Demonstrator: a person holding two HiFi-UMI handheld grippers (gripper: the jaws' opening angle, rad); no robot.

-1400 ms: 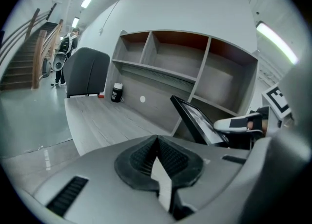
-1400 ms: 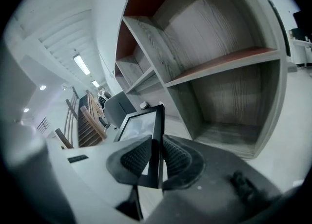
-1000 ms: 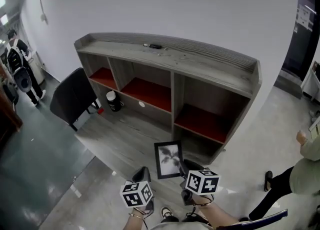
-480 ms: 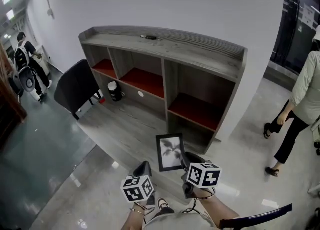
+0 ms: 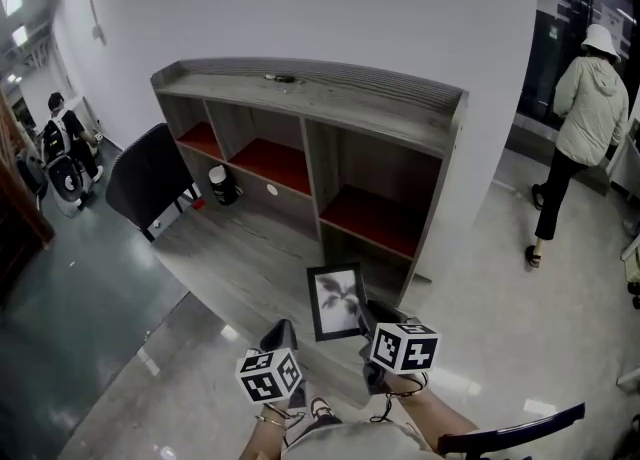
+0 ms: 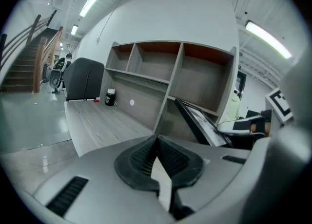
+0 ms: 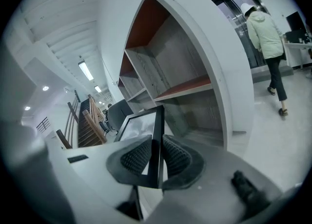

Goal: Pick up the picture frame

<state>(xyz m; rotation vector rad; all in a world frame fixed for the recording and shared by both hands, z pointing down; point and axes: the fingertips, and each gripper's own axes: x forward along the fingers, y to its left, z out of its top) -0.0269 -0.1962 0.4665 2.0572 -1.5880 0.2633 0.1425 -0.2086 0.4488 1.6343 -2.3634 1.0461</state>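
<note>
Your pale grey moulded-plastic left gripper [image 5: 283, 331] carried a white cube with black square markers [image 5: 270, 376]. Its black ribbed rubber pads [image 6: 139, 157] sat in a dark oval surround, and the shell had a slotted vent [image 6: 68, 196]. Your matching grey right gripper [image 5: 366, 316] had the same kind of marker cube [image 5: 404, 346] and ribbed black pads [image 7: 134, 157]. A thin black cable [image 5: 385, 410] looped at your right wrist, a slim bracelet [image 5: 266, 432] circled your left, and you wore a pale top [image 5: 350, 445].

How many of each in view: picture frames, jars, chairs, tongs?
picture frame: 1
black jar: 1
black chair: 1
tongs: 2, the left tongs and the right tongs
Total: 5
</note>
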